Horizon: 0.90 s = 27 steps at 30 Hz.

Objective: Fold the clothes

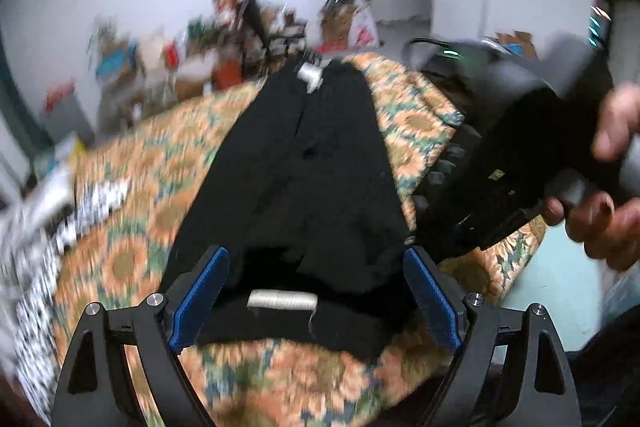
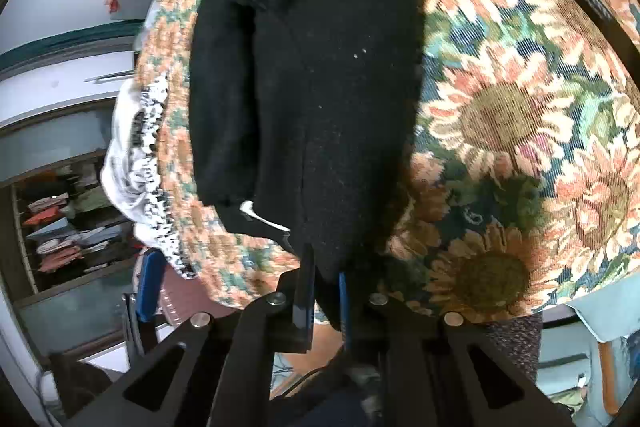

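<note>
The sunflower-cloth desk [image 2: 500,115] carries black trousers [image 2: 320,67] laid lengthwise, one end at its near edge. The right tool [image 2: 324,291] pinches that end; the left tool [image 1: 316,291] gapes wide above it. A one-sided pull could drag the trousers askew or off the edge.

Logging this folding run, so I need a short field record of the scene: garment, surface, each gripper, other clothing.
garment: black garment, laid lengthwise on the surface
surface: sunflower-print cloth
left gripper: open, fingers either side of the garment's near end
right gripper: shut on the black garment's edge
other clothing: black-and-white patterned garment at the surface's edge
</note>
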Motion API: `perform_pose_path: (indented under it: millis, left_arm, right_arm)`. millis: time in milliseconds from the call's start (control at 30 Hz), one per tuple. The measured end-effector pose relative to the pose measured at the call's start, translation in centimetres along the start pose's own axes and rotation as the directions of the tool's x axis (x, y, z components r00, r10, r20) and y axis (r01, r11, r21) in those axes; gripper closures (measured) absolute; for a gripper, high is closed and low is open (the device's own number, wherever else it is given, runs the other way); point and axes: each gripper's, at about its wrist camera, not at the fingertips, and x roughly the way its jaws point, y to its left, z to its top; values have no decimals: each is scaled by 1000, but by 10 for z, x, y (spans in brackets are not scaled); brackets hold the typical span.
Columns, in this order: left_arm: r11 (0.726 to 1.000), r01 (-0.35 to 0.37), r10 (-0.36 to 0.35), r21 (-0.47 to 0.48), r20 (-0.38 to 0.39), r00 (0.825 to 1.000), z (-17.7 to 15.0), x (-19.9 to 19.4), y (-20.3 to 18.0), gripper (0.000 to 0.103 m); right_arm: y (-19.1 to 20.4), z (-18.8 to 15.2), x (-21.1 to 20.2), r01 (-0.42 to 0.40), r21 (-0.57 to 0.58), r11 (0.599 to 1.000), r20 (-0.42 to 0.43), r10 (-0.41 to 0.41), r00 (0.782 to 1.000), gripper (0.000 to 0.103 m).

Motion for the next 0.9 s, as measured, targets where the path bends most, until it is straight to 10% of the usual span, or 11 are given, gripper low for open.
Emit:
perform_pose_path:
  millis: [233,500,567,633,900]
  left_arm:
    - [960,-33,14,278,71,997,-7,16,-52,15]
    - [931,-36,27,362,29,999,-13,53,-68,15]
    - [919,-29,42,394,-26,999,-16,69,-67,59]
    - [952,-1,20,305,-61,998,-9,70,-55,86]
    - [989,93,-111,-118,-157,981,18,67,-8,91]
  right_arm:
    - [-3,1,-3,-10,-2,1000,-34,10,999,92]
    - [5,4,-25,-30,-2,1000,-28,30,999,91]
    - [6,5,-34,-49,6,999,-12,49,999,84]
    - [7,2,-51,-64,17,998,29,63,998,57]
    - [-15,-2,-148,-20,68,997,332,-4,943,30]
